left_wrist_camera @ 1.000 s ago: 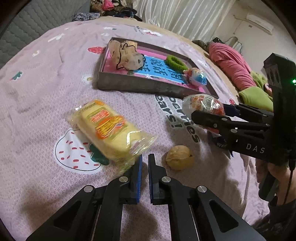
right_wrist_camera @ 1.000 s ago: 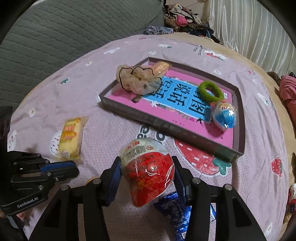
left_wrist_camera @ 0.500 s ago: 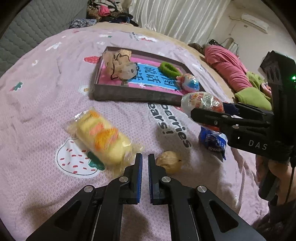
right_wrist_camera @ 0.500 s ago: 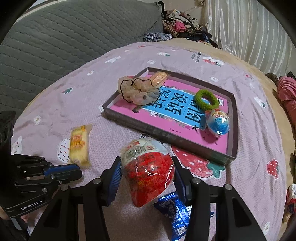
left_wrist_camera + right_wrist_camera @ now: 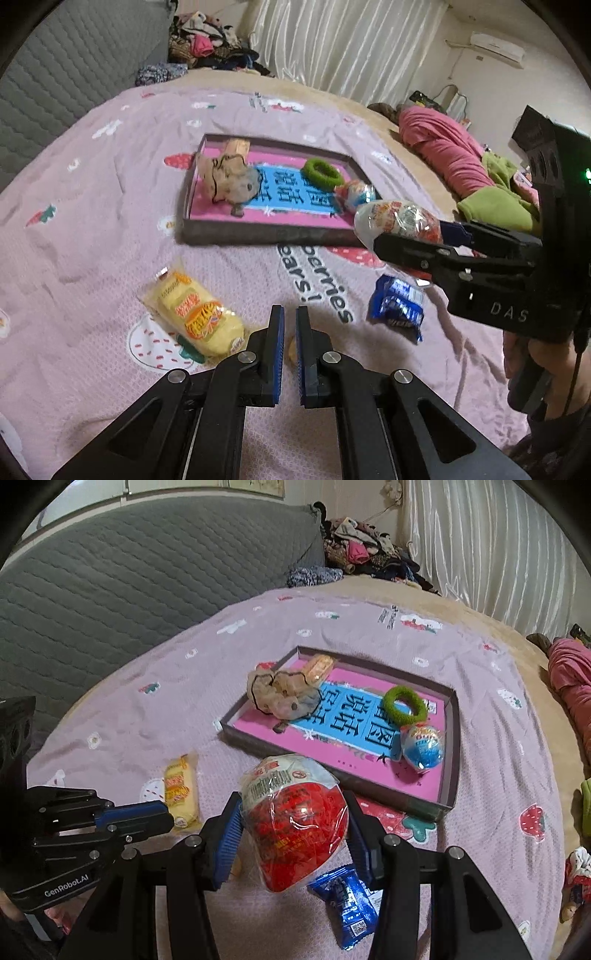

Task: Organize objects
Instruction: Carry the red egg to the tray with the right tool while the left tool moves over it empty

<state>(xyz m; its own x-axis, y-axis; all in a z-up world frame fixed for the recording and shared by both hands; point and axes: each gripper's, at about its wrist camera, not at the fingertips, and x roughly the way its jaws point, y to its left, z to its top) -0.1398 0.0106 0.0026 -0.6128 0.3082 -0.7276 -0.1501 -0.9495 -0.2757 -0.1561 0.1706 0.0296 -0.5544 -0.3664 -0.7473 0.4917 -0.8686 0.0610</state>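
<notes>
A: What do the right tongs (image 5: 293, 843) have?

B: They are clamped on a red-and-white wrapped egg (image 5: 293, 821), held clear above the pink bedspread (image 5: 480, 686). In the left wrist view the same egg (image 5: 397, 223) sits between those tongs at about three o'clock.

A: And the left tongs (image 5: 290, 332)?

B: Closed, blue pads nearly touching, nothing between them. A yellow snack pack (image 5: 194, 315) lies on the bedspread at about ten o'clock from their tips, just beside them.

A: Where is the tray?

B: The shallow tray (image 5: 452, 738) with the pink and blue floor lies on the bed at twelve to one o'clock from the held egg. Inside it: a crumpled beige scrunchie (image 5: 282, 698) at the far left, a green hair ring (image 5: 404, 705) toward the right, and a blue wrapped egg (image 5: 423, 749) near the right wall.

A: Anything else loose?

B: A blue snack packet (image 5: 347, 901) lies flat on the bedspread beneath the right tongs, at about five o'clock from the egg.
</notes>
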